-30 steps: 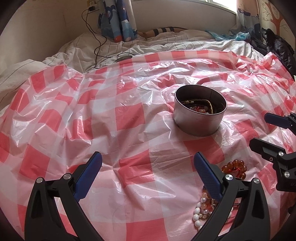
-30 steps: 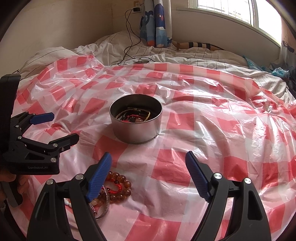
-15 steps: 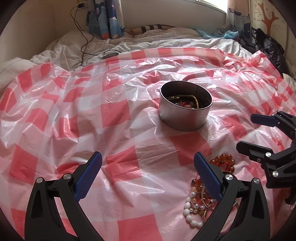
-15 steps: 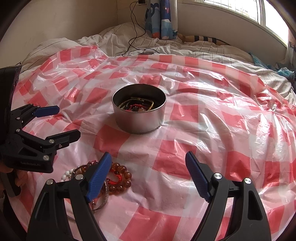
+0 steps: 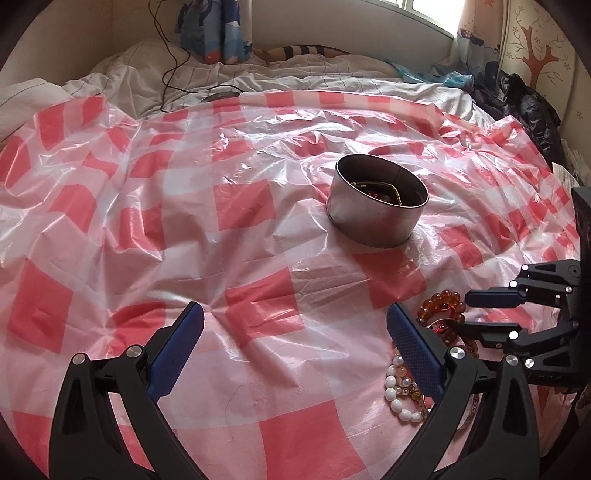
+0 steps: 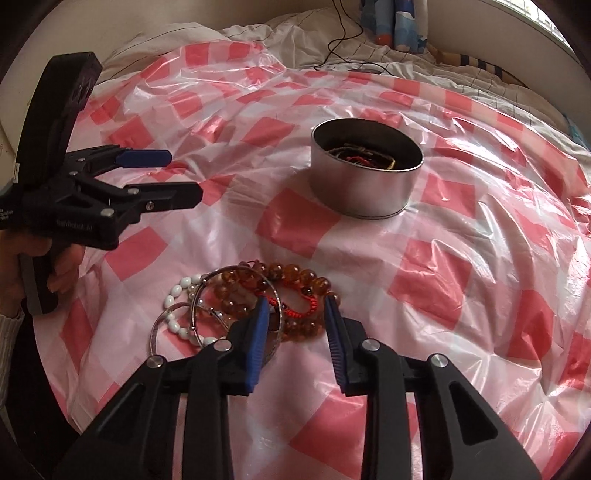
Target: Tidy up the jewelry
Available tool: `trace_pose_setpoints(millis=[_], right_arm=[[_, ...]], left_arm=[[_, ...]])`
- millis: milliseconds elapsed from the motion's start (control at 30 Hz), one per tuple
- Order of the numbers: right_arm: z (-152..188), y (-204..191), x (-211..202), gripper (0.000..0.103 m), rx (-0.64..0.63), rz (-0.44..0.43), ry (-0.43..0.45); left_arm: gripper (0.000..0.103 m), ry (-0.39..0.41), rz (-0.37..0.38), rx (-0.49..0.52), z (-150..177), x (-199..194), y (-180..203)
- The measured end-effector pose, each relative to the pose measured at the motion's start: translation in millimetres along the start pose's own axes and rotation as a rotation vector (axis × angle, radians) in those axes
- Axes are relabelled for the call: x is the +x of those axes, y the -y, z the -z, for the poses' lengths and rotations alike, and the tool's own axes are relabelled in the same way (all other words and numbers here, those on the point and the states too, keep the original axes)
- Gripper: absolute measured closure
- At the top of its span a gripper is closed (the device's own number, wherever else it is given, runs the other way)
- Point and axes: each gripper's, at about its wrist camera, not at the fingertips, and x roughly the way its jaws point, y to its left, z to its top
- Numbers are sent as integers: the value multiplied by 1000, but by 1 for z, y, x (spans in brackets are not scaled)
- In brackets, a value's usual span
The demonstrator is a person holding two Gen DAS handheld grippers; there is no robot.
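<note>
Overall, a red-and-white checked plastic sheet (image 5: 229, 206) is spread, crinkled, over a bed; white bedding (image 5: 122, 74), a black cable (image 5: 168, 55) and a patterned curtain (image 5: 214, 29) are seen at twelve o'clock, a dark jacket (image 5: 524, 107) at two. The heap of jewelry (image 6: 255, 295) is partly covered by the right gripper (image 6: 295, 306), so separate pieces are hard to tell apart: amber beads, a red cord, white beads and metal bangles are made out. A round metal tin (image 6: 365, 177) stands at twelve o'clock of the heap, well apart, with tangled chains and cords inside. The right gripper's jaws are closing around the red cord and amber beads, not yet pressing. The left gripper (image 5: 295, 339) is spread wide, empty, over bare sheet
</note>
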Motion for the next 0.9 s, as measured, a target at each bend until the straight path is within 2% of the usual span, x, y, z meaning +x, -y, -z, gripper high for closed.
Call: trace_pose_setpoints(millis=[67,233,267,367,433,500,567,767,833,900], right_arm=[[2,-3,2,76,-11,-1,-3],[4,-8,7,91,-30,-1,-10],[4,-9,8,94,-33,-1,-8],[3,-8,7,99,-23,4,-1],[3,-4,5,99,-9,0,3],[2,0,2,99,9,-1,15],[1,2,-3,99,22,-8,32],[-4,18,-16,99,79,14,75],[-4,26,-20,99,109,23,93],[-5,32,-24,99,133,25,107]], left_arm=[[8,1,-4,4,0,-2,-1],[8,-3,22,44,3,-8,5],[8,-3,48,57,4,-11,8],[8,-26,199,116,12,-18,19],[9,-41,278,210,23,-23,36],[10,-56,307,314,37,-26,54],[14,-75,336,371,48,-27,65],[30,-70,415,323,51,-27,70],[40,-81,441,311,50,-23,73],[42,-100,434,306,50,-19,75]])
